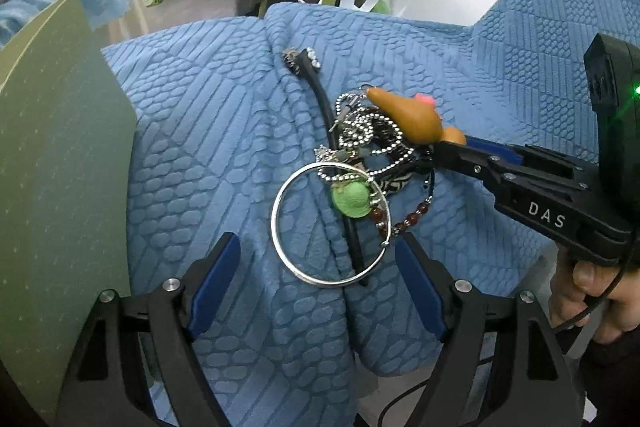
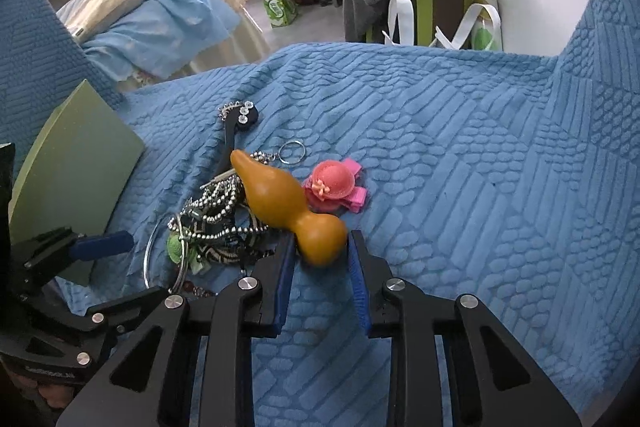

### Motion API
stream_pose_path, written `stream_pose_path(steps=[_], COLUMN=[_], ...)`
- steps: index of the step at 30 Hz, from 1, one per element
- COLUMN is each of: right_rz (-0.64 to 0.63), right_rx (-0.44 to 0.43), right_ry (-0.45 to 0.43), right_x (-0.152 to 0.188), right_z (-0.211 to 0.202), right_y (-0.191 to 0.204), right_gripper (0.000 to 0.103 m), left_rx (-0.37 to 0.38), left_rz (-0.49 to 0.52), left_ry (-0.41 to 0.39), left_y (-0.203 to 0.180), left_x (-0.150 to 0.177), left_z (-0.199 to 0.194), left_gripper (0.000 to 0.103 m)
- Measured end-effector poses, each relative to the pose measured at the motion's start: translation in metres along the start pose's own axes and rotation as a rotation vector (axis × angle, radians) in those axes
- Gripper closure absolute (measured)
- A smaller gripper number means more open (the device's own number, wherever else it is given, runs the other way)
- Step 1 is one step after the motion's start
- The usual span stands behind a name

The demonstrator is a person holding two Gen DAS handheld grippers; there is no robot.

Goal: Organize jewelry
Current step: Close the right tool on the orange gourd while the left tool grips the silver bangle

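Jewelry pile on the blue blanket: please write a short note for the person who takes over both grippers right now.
Right gripper: shut on the round end of the brown gourd pendant, at the edge of the pile.
Left gripper: open, holding nothing, just in front of the silver bangle.
Pile on the blue blanket: ball chains, black cord, green ball charm, red bead string, all tangled together. The pink hat clip and a small key ring lie just beside the gourd.
Green board: nothing seen on it.
Done: nothing sorted yet.
Left: free the gourd, then separate every piece.
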State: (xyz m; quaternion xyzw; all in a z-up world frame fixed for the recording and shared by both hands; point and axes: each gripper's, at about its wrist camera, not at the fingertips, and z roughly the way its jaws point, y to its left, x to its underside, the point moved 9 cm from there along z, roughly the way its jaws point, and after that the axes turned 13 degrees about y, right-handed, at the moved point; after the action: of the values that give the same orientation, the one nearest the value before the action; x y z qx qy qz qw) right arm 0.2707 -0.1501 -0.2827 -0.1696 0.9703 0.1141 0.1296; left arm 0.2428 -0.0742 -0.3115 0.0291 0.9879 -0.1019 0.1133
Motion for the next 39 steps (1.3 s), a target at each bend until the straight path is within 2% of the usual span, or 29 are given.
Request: stream_pose_path(steps=[8,10,11,14,16,17,18,19,21,31,34,37,39], right_rz=[0.030,0.037,0.040,0.049,0.056,0.060,0.062,0.065,0.070,0.099,0.110,0.110,0.110], right_rx=[0.007,0.010,0.009,0.017,0.019,0.022,0.026,0.029,0.033,0.032,0.030,0.033,0.040], right_ry=[0.003,0.004,0.004,0.001,0.000,-0.002,-0.004,-0.006,-0.007,-0.018,-0.016,-0.016,-0.018], right_x=[0.012,0.015,0.016,0.018,0.020,0.021,0.022,0.022,0.024,0.041,0.044,0.047,0.046], right_z=[-0.007,-0.008,-0.009,-0.013,-0.016,-0.018,-0.021,-0.023,-0.026,-0.041,-0.041,-0.042,-0.043], right_y=[-0.007,-0.009,-0.009,-0.009,-0.009,-0.009,-0.008,-0.007,-0.006,-0.003,-0.005,-0.005,-0.005], right_gripper=[0.079,0.079,0.079,0.079,0.079,0.079,0.079,0.079,0.079,0.079,0.079,0.079,0.079], left_rx=[-0.076,-0.073,-0.071,-0.052,-0.051,-0.045,-0.036,-0.032,-0.008,-0.054,-0.093,-0.082,-0.059], left_rz=[0.040,0.041,0.042,0.020,0.015,0.017,0.013,0.000,-0.010,0.075,0.121,0.125,0.107], left_ry=[-0.022,-0.030,-0.034,-0.034,-0.044,-0.047,-0.035,-0.016,0.010,-0.013,-0.031,-0.039,-0.043], left_y=[-0.002,-0.003,-0.004,-0.003,-0.001,-0.002,-0.003,-0.002,-0.001,-0.015,-0.019,-0.019,-0.018], left_x=[-0.003,-0.005,-0.005,-0.006,-0.004,-0.004,-0.003,-0.003,0.000,0.004,0.000,-0.004,-0.006], left_z=[0.009,0.009,0.008,0.005,0.000,-0.002,-0.003,-0.001,0.003,0.001,0.001,0.001,0.001], left_gripper=[0.023,0.029,0.038,0.042,0.050,0.067,0.074,0.074,0.083,0.084,0.084,0.084,0.097])
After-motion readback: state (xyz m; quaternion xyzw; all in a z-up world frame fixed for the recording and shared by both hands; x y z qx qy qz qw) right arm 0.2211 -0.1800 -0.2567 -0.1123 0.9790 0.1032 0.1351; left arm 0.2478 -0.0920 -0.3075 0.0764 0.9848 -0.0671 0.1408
